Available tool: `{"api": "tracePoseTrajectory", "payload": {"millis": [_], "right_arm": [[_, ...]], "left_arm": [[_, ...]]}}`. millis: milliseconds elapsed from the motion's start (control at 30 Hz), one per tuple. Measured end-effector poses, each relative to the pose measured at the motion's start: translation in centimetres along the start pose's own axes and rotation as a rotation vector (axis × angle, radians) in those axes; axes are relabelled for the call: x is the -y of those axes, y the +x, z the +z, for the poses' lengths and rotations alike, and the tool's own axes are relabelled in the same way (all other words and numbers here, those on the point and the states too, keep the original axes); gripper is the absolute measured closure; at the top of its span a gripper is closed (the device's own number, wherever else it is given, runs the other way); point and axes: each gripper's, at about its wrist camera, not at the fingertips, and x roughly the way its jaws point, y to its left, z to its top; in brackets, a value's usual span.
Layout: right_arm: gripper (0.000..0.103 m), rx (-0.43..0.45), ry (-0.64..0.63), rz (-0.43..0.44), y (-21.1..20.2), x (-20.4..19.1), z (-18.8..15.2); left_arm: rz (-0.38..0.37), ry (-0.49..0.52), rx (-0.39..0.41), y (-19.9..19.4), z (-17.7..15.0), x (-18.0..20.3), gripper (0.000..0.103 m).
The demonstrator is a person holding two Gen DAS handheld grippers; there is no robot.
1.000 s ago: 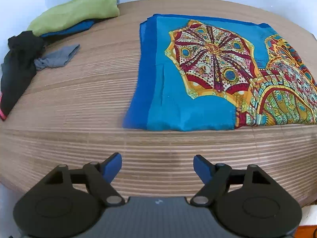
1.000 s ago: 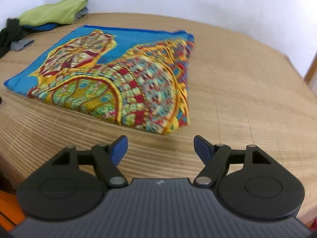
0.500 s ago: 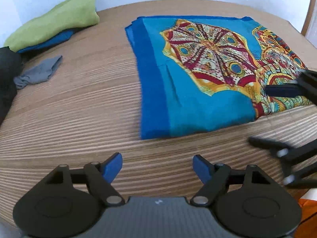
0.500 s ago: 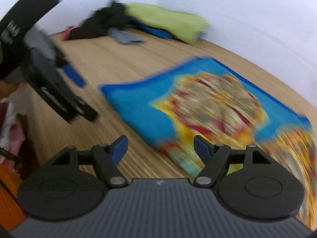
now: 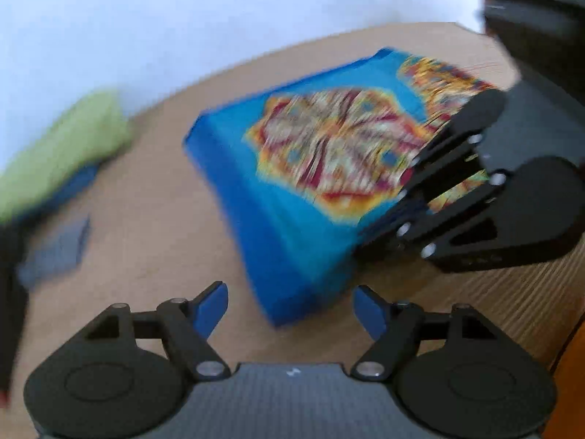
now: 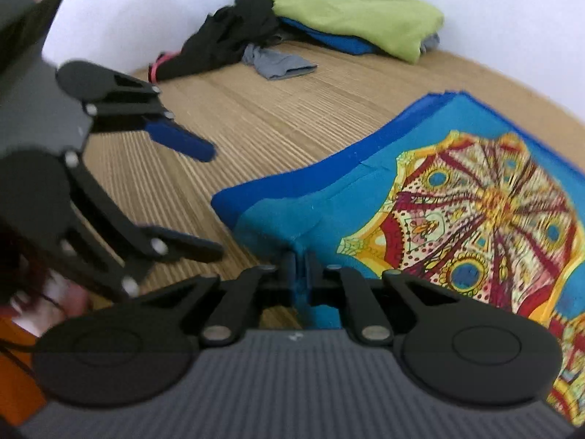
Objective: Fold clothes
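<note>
The right gripper [image 6: 299, 269] has just snapped its jaws closed on the near edge of the folded blue patterned cloth [image 6: 457, 212], pinching a ridge of fabric between the pads, after swinging in from the cloth's far side a second ago. The left gripper [image 5: 290, 305] hovers with jaws wide and empty just short of the cloth's near corner. The cloth lies flat on the wooden counter [image 6: 256, 117], well apart from the pile of green and black garments [image 6: 329, 22]; another fold looks set to begin
</note>
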Motion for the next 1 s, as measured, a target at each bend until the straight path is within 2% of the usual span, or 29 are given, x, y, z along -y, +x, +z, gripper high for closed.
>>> {"api": "tracePoseTrajectory", "payload": {"millis": [100, 200, 233, 300, 333, 367, 433, 500, 533, 567, 633, 733, 800, 867, 1000], "right_arm": [[0.096, 0.014, 0.048, 0.033, -0.4, 1.0, 0.5], [0.096, 0.033, 0.071, 0.062, -0.8, 1.2, 0.6], [0.096, 0.04, 0.078, 0.072, -0.9, 1.3, 0.6], [0.096, 0.052, 0.096, 0.079, -1.1, 1.5, 0.6], [0.096, 0.058, 0.102, 0.076, -1.1, 1.7, 0.6], [0.096, 0.061, 0.102, 0.066, -1.2, 1.6, 0.5], [0.094, 0.06, 0.105, 0.041, -1.6, 1.7, 0.3], [0.09, 0.058, 0.121, -0.011, -2.3, 1.7, 0.0], [0.082, 0.058, 0.132, -0.044, -2.7, 1.8, -0.2], [0.064, 0.057, 0.133, -0.073, -3.1, 1.7, -0.3], [0.044, 0.054, 0.08, -0.116, -3.7, 1.1, -0.6], [0.034, 0.042, -0.102, -0.14, -3.7, -1.0, -0.8], [0.034, 0.027, -0.255, -0.15, -3.1, -2.9, -1.1], [0.034, 0.021, -0.389, -0.204, -1.8, -4.4, -1.6], [0.035, 0.017, -0.506, -0.33, 1.5, -5.4, -2.1]], "left_arm": [[-0.004, 0.11, 0.013, 1.2, 1.2, 1.3, 0.023], [-0.012, 0.143, 0.01, 2.7, 1.6, 1.9, 0.024], [-0.015, 0.143, 0.01, 3.1, 1.6, 2.1, 0.027], [-0.023, 0.148, 0.008, 3.8, 1.5, 2.3, 0.048], [-0.046, 0.141, 0.005, 4.0, 1.5, 2.3, 0.069], [-0.075, 0.129, 0.003, 4.2, 1.5, 2.1, 0.078], [-0.096, 0.103, -0.001, 4.4, 1.7, 1.7, 0.081], [-0.104, 0.082, 0.002, 4.3, 1.7, 1.4, 0.084], [-0.107, 0.073, 0.006, 4.1, 1.7, 1.3, 0.085], [-0.112, 0.063, 0.011, 3.9, 1.7, 1.0, 0.085], [-0.122, 0.04, 0.02, 3.5, 1.7, 0.5, 0.084], [-0.143, 0.016, 0.014, 3.3, 1.7, 0.2, 0.084], [-0.147, 0.034, 0.016, 3.1, 2.0, 0.3, 0.084], [-0.141, 0.053, 0.013, 3.0, 2.2, 0.5, 0.084], [-0.147, 0.033, -0.004, 3.1, 2.5, 0.1, 0.084]]}}
